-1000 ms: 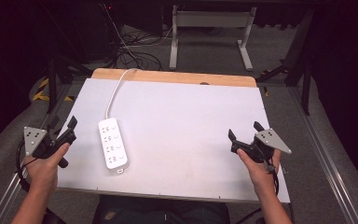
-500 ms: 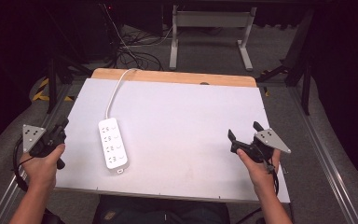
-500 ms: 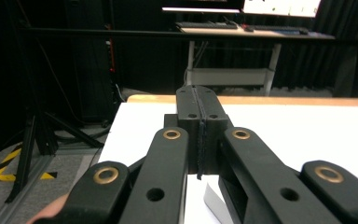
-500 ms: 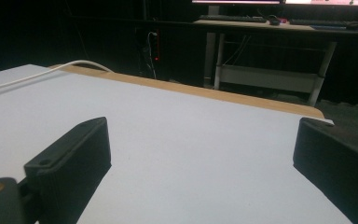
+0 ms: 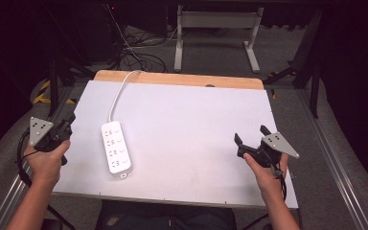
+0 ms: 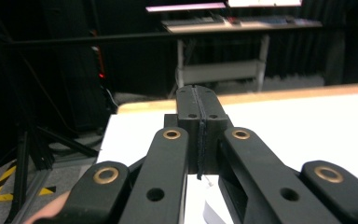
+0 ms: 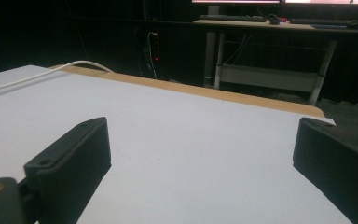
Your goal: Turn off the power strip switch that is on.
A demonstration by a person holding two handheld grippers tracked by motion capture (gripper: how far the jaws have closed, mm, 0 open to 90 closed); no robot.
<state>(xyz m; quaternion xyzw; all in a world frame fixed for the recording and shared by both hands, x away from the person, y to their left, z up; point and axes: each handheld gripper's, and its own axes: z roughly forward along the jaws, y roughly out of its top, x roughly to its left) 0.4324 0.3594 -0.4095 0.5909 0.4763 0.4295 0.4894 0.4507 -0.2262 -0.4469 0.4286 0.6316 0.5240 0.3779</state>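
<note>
Comparing against the picture from a second earlier, the left gripper is showing the one clear change: its jaws, then spread apart, are now lying pressed together, and the left gripper view is confirming this with the two black jaws meeting along a single seam and nothing between them. The left hand is holding it at the worktop's left edge, much where it was.

The right gripper is sitting where it was, near the worktop's right edge toward the front right corner, held by the right hand. Its jaws are standing wide apart, and the right gripper view is showing bare white surface between them.

The white power strip is lying flat in the same place, in the left half of the worktop near the front edge, its long side running front to back. Its white cable is running from its far end toward the back left corner and over the wooden strip along the back edge. The strip is lying well apart from the right gripper and nearer the left one, touching neither.

No containers are appearing on the worktop.
</note>
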